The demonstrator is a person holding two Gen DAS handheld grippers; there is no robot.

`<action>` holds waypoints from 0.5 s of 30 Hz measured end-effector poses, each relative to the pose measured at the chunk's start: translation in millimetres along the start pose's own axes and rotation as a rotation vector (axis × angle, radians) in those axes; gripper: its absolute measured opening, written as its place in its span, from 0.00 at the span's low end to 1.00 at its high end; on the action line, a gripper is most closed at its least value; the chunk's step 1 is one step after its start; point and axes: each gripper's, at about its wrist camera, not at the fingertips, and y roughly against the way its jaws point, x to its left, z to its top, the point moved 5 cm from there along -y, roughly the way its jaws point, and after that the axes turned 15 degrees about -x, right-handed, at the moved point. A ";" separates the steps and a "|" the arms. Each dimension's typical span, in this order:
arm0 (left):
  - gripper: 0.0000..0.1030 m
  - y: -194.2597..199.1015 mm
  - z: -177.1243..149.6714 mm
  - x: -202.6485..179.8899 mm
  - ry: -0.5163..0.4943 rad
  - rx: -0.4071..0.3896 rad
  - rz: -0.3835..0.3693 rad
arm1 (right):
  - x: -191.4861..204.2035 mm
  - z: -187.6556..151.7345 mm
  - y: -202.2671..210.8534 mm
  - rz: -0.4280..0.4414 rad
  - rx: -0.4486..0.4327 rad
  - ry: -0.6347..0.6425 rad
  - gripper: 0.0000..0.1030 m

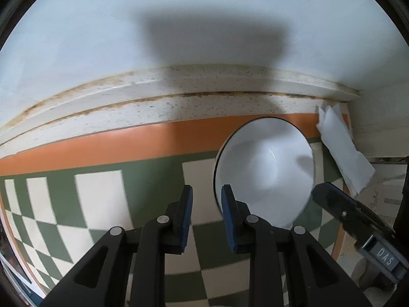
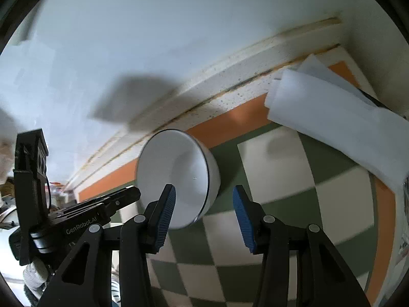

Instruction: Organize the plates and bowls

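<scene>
A white bowl (image 1: 265, 168) with a thin dark rim line stands on a green-and-cream checked mat (image 1: 102, 192) close to its orange border. My left gripper (image 1: 207, 189) hovers over the mat just left of the bowl, blue pads a narrow gap apart and nothing between them. Its right finger hides part of the bowl's rim. In the right wrist view the bowl (image 2: 179, 174) sits just beyond my right gripper (image 2: 204, 188), which is open wide. Its pads press on nothing, and its left finger overlaps the bowl. The left gripper (image 2: 76, 217) shows at the left.
A folded white sheet (image 1: 342, 151) (image 2: 332, 122) lies at the mat's far right corner against the wall. A speckled, stained ledge (image 1: 179, 102) runs along the pale wall behind the mat. Cluttered items (image 2: 56, 189) sit far left in the right wrist view.
</scene>
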 end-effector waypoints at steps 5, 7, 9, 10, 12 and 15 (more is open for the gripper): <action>0.15 -26.5 -5.1 -4.1 -0.030 0.028 0.007 | 0.2 -3.7 -31.1 -0.026 0.066 0.024 0.22; 0.12 -30.7 -7.1 -6.9 -0.028 0.021 -0.017 | 0.9 -4.3 -36.1 -0.019 0.066 0.025 0.15; 0.11 -30.3 -8.0 -8.8 -0.027 0.008 -0.021 | 4.3 -3.5 -36.4 -0.036 0.060 0.047 0.15; 0.11 -29.7 -8.4 -9.5 -0.032 0.005 -0.018 | 5.5 -3.2 -36.3 -0.044 0.056 0.058 0.14; 0.11 -27.5 -9.0 -10.4 -0.030 0.000 -0.022 | 5.4 -4.8 -37.1 -0.051 0.054 0.067 0.14; 0.11 -15.3 -10.9 -11.3 -0.039 -0.021 -0.026 | 7.0 -8.3 -32.1 -0.047 0.057 0.068 0.13</action>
